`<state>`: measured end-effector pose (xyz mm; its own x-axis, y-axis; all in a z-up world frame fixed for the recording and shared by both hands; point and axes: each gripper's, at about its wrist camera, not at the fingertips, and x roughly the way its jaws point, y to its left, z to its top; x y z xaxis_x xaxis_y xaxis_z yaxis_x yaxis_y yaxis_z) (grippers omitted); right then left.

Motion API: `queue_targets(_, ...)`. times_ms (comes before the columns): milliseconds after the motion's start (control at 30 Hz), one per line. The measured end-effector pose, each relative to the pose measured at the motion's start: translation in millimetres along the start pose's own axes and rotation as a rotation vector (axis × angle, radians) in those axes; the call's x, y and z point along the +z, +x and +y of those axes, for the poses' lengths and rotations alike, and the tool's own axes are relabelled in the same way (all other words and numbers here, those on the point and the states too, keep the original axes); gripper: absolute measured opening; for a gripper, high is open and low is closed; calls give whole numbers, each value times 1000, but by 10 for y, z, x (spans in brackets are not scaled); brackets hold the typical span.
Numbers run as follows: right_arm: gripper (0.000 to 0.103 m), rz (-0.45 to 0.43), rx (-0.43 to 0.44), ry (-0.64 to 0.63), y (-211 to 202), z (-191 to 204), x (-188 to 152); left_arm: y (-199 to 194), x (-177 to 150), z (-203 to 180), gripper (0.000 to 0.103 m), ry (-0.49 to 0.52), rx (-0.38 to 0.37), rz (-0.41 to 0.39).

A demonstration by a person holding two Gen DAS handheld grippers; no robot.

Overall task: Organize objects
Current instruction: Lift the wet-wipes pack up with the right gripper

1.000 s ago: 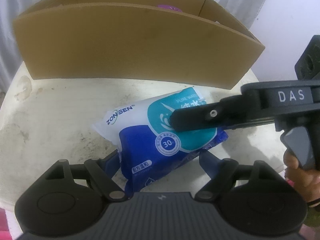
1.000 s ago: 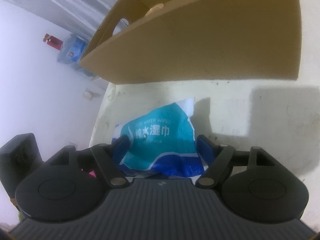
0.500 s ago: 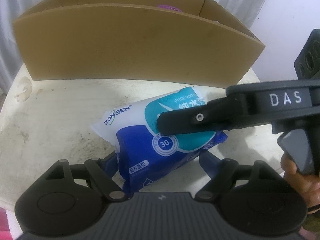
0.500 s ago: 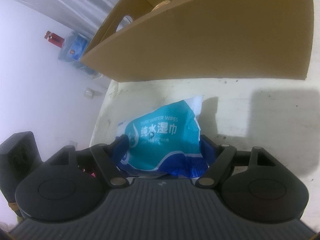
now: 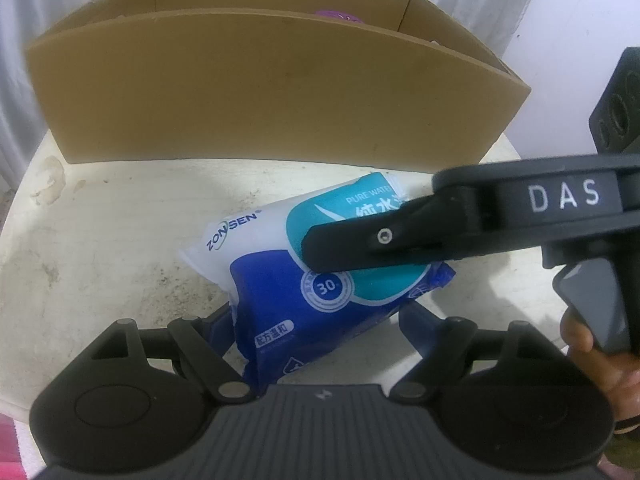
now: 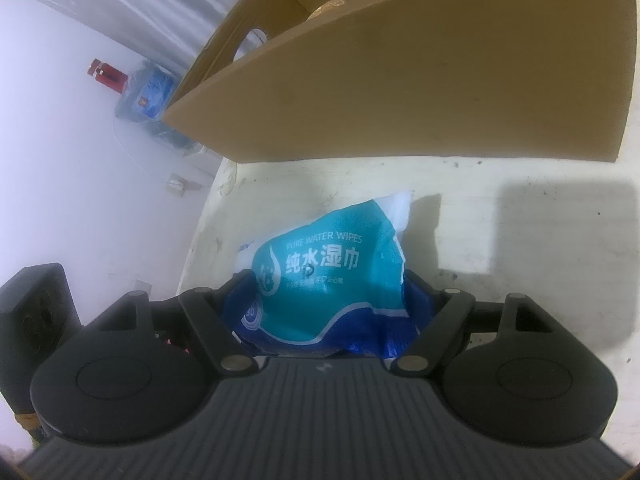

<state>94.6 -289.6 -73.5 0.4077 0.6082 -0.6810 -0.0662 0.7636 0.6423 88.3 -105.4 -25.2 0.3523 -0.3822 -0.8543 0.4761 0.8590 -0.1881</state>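
Teal, blue and white wipes pack (image 5: pixel 320 276); plain brown box (image 5: pixel 260 88).

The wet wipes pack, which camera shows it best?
The left wrist view: the wet wipes pack shows almost whole, brand and count readable. The right wrist view shows only its teal end, partly hidden by the gripper body.

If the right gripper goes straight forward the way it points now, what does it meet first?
Most likely the wet wipes pack, already between the right gripper fingers; then the table in front of the cardboard box.
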Motion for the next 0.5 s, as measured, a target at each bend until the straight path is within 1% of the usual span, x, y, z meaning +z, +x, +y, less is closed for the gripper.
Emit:
queue_targets(267,78,2,-11,-8,13,21,7,-46,-6,39,84,-18,10,-31)
queue_targets(500,78,9,-61,-32,54,152,27,-112,-14,193,84,-54,-30,-71)
